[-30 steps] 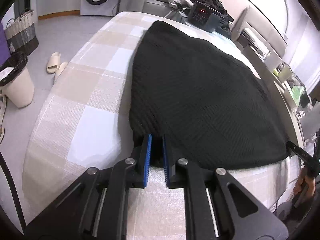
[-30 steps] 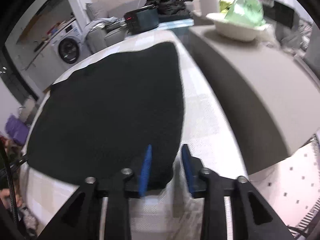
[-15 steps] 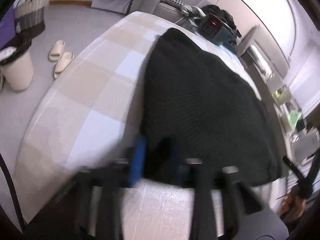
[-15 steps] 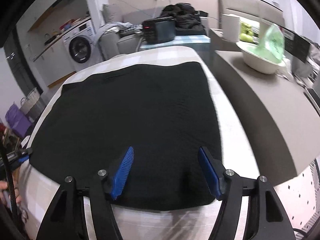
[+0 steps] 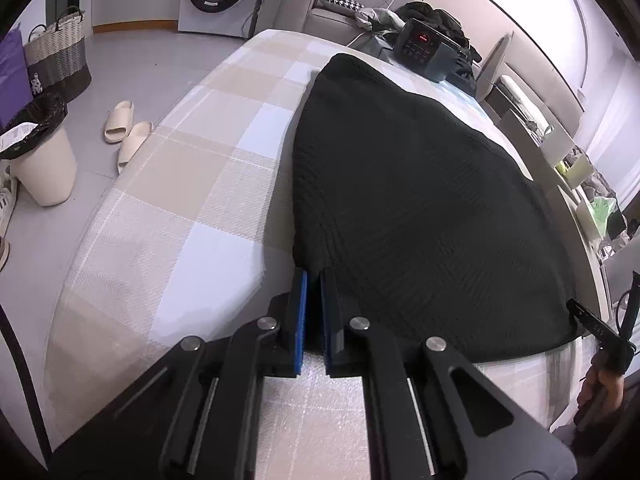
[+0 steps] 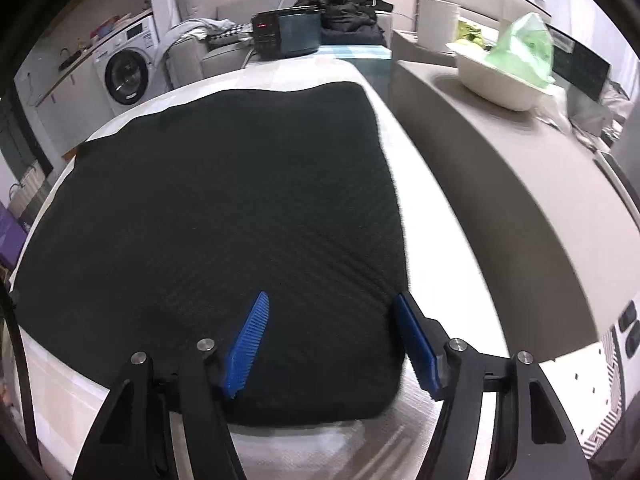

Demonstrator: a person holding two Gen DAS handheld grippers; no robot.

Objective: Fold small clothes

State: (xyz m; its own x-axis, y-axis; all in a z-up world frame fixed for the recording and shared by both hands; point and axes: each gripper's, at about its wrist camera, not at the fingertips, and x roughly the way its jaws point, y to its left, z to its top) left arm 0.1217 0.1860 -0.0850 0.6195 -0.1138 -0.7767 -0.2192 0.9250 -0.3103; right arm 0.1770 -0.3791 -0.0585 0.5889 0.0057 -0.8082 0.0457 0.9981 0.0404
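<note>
Black knit garment (image 5: 420,208) lies spread flat on the checked bedcover (image 5: 192,184). Left gripper (image 5: 314,320) has its jaws pinched together on the near left corner of the cloth. Right gripper (image 6: 332,340) stands with jaws wide apart over the near right corner, pads clear of it. The garment's far edge blurs into the fisheye's curve.
</note>
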